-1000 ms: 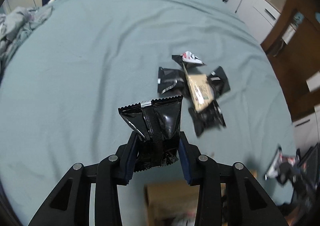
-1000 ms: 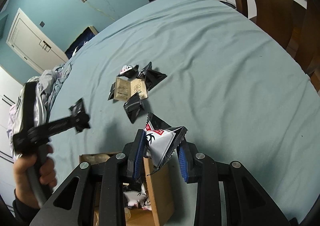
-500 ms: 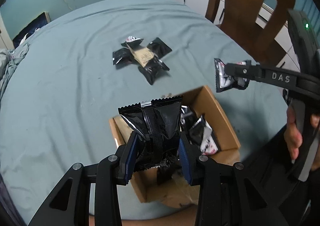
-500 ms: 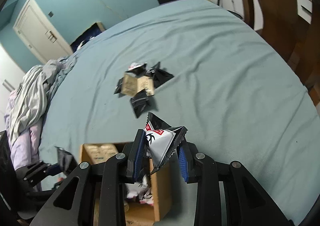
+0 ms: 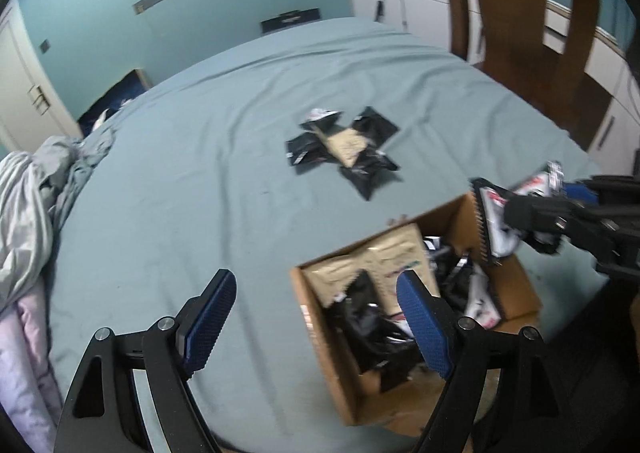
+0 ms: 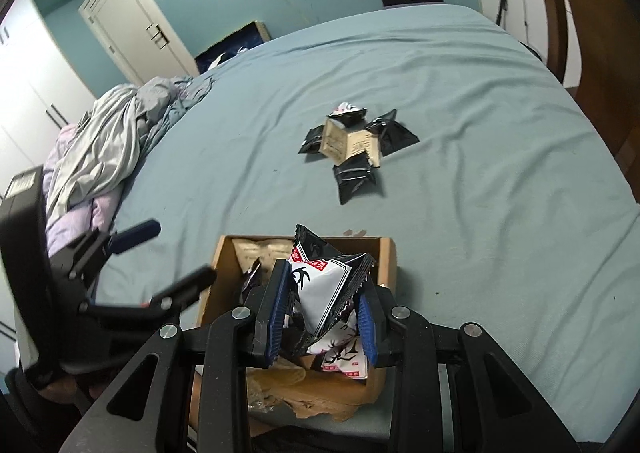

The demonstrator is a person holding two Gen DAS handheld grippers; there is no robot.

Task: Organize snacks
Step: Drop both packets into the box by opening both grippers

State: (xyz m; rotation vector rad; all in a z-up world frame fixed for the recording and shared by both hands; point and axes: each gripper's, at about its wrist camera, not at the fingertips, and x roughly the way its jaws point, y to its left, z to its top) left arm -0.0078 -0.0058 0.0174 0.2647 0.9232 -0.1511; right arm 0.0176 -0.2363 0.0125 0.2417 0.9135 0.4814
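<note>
My left gripper [image 5: 314, 281] hovers over the left edge of an open cardboard box [image 5: 320, 337]. Its jaws are opening wide and nothing is between them. Several black, white and beige snack packets lie inside the box. The right gripper [image 6: 324, 285] is shut on a white-and-black snack packet [image 6: 320, 289] and holds it above the box [image 6: 386, 257]. In the left wrist view this packet [image 5: 494, 221] hangs over the box's right side. A small pile of black and beige snack packets [image 5: 344, 149] lies on the teal bed cover further back, also visible as the pile [image 6: 352, 149]. The left gripper [image 6: 186, 250] appears at the left.
Crumpled grey and lilac bedding [image 6: 100, 157] lies along the bed's left side. A wooden chair [image 5: 520, 13] and white cabinets [image 5: 384, 1] stand beyond the right edge. The box sits at the near edge of the bed [image 5: 180, 173].
The left jaws have spread apart, and the black packet they gripped is gone from between them. The right gripper has carried its packet over the box.
</note>
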